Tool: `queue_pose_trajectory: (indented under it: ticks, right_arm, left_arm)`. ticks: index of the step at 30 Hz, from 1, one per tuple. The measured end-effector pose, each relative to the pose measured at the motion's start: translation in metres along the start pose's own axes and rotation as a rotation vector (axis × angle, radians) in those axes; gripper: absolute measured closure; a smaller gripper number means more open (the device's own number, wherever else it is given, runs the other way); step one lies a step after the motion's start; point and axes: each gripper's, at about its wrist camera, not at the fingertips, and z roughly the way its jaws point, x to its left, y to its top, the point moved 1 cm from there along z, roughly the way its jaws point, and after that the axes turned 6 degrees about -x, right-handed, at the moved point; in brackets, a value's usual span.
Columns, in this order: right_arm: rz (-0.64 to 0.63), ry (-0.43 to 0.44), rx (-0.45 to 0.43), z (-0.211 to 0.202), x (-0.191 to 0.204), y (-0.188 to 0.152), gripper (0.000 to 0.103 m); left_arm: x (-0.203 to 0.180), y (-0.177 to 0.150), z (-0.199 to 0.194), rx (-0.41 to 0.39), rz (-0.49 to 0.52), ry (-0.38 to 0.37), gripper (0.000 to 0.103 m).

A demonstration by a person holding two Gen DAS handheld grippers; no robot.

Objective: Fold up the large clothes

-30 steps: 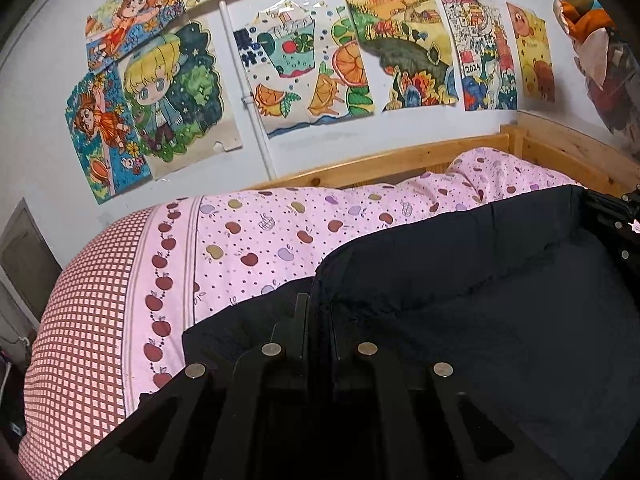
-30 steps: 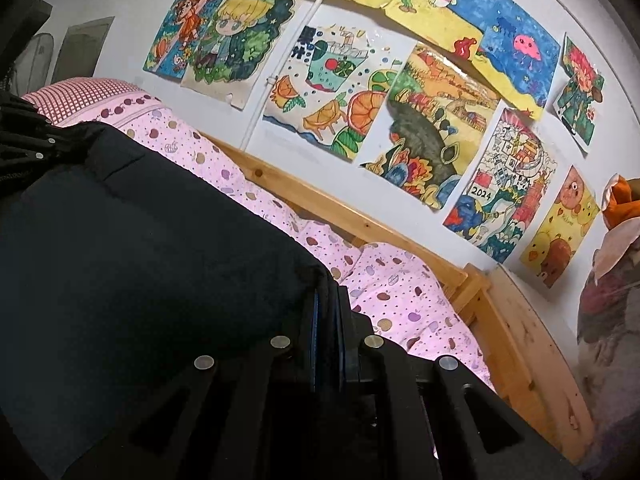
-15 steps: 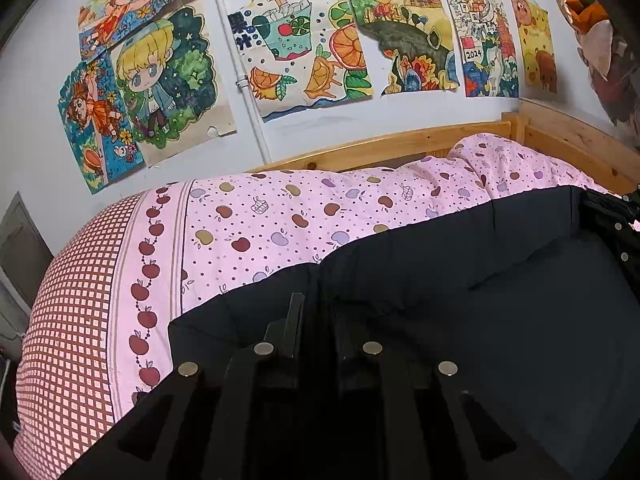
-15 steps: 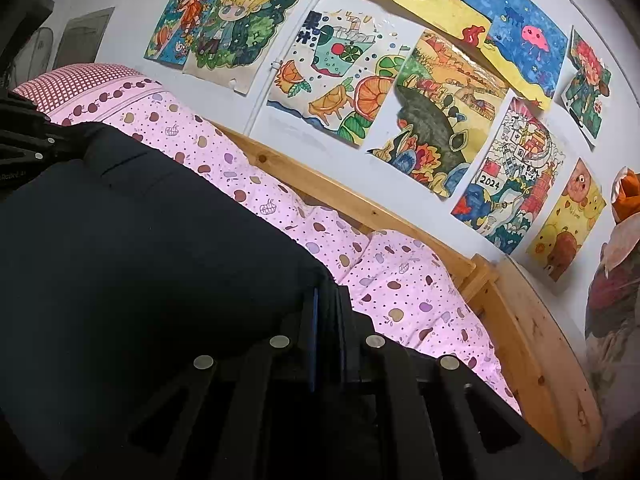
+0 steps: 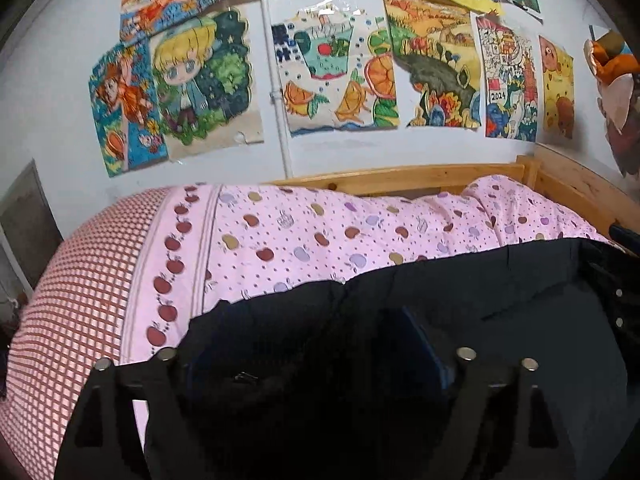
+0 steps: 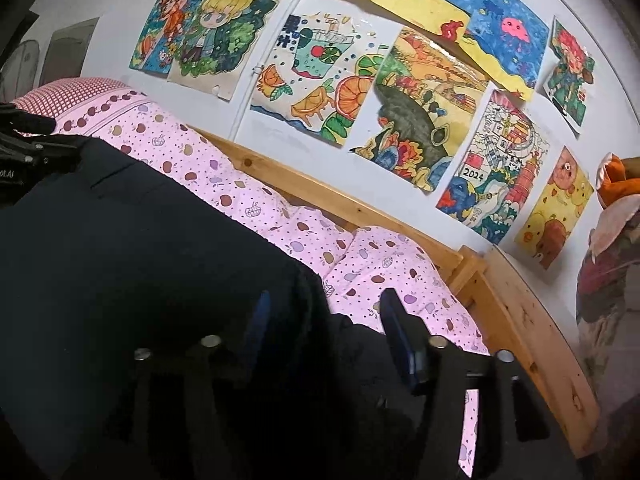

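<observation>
A large black garment [image 5: 460, 292] lies spread on the pink apple-print bedcover [image 5: 320, 232]; it also fills the left of the right wrist view [image 6: 140, 248]. My left gripper [image 5: 312, 344] is open, its fingers wide apart over the garment's left far corner. My right gripper [image 6: 324, 320] is open, its fingers either side of the garment's right far corner, which rests loose between them. Each gripper shows at the edge of the other's view, the right one [image 5: 616, 280] and the left one [image 6: 28, 152].
A wooden bed frame [image 6: 516, 320] runs along the far and right sides of the bed. A wall of coloured drawings [image 5: 340, 68] stands behind it. A red-checked section of bedding [image 5: 68, 288] lies at the left. Stuffed toys [image 6: 608, 272] sit at the right.
Both grippers have opened and let go of the garment's far edge, which now lies on the bed. Both have lowered toward the bedcover.
</observation>
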Motion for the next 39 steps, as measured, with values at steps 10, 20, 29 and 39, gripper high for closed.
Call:
queue_pose_trajectory:
  ticks: [10, 20, 29, 39]
  right_arm:
    - [0.001, 0.008, -0.053, -0.029, 0.000, 0.008, 0.031]
    - [0.009, 0.052, -0.091, -0.061, 0.002, 0.017, 0.025]
    - [0.056, 0.137, -0.022, -0.086, -0.005, -0.005, 0.013]
    - [0.224, 0.279, 0.061, -0.097, -0.020, -0.051, 0.007]
  left_arm:
    - [0.009, 0.008, -0.024, -0.040, -0.089, -0.002, 0.008]
    - [0.017, 0.007, -0.053, -0.060, -0.147, -0.038, 0.005]
    - [0.019, -0.016, -0.082, -0.028, -0.143, -0.103, 0.000]
    - [-0.003, -0.051, -0.122, -0.054, 0.003, -0.198, 0.000]
